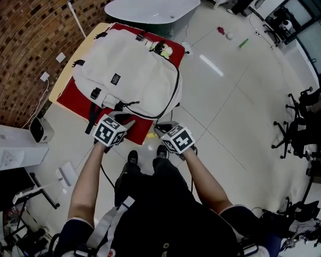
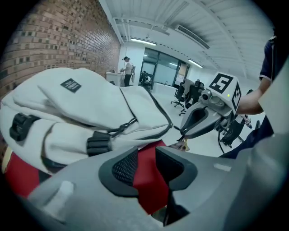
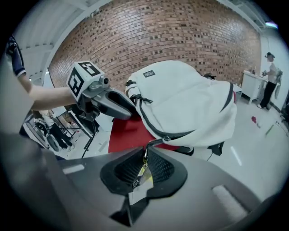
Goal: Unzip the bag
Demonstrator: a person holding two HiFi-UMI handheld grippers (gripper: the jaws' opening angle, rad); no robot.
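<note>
A white backpack (image 1: 130, 70) (image 2: 90, 113) (image 3: 189, 99) lies on a red cloth (image 1: 75, 103) (image 2: 146, 180) (image 3: 124, 133) over a table. Its black zipper line (image 1: 174, 95) (image 3: 153, 128) runs round the near right side. My right gripper (image 1: 160, 129) (image 3: 145, 164) (image 2: 189, 131) is at the bag's near corner, shut on the metal zipper pull (image 3: 145, 155), from which a yellow-white tag (image 3: 142, 178) hangs. My left gripper (image 1: 128, 123) (image 2: 145, 164) (image 3: 131, 113) sits at the bag's near edge beside a black strap buckle (image 2: 98, 143). Red cloth fills the gap between its pads.
The table top (image 1: 70, 75) is yellowish, with a brick wall (image 1: 30, 30) to its left. A white tub (image 1: 150, 10) stands beyond it. Office chairs (image 1: 296, 125) are at the right, small objects (image 1: 228, 35) lie on the tiled floor, and a person (image 3: 271, 76) stands far off.
</note>
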